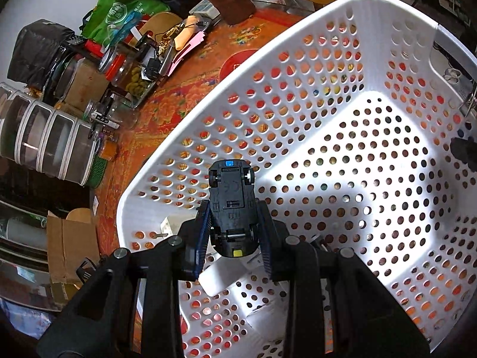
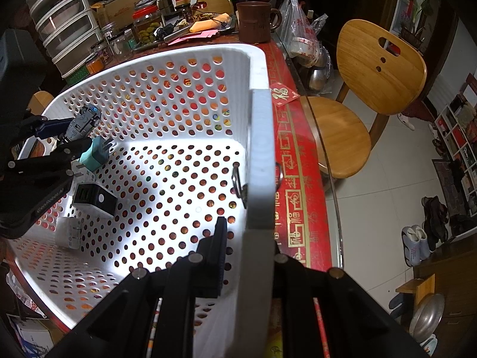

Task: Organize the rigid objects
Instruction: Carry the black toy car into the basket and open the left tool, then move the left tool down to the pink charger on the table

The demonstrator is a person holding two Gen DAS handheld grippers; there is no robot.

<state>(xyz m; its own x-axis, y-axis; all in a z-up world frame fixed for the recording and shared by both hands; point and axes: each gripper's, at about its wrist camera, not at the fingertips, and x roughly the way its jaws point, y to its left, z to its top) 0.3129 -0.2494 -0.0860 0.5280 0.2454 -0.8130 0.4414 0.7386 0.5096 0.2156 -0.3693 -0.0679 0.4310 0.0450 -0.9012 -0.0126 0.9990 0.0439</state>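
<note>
Over the white basket (image 1: pixel 372 9), left gripper (image 1: pixel 235 223) angled down, fingers clamped on toy car (image 1: pixel 232 197), right gripper (image 2: pixel 247 256) pinching basket's rim

We see the left tongs (image 1: pixel 234 232) clamped on a small black toy car (image 1: pixel 232 208), underside facing us, blue tab at its far end and yellow tab at the near one. We hold it above the white perforated plastic basket (image 1: pixel 298 68), near its left wall. Under the tongs a white block (image 1: pixel 171 225) lies on the basket floor. The basket sits on the orange patterned table (image 1: pixel 184 89), beside a brown mug (image 1: pixel 229 0) and jars.
</note>
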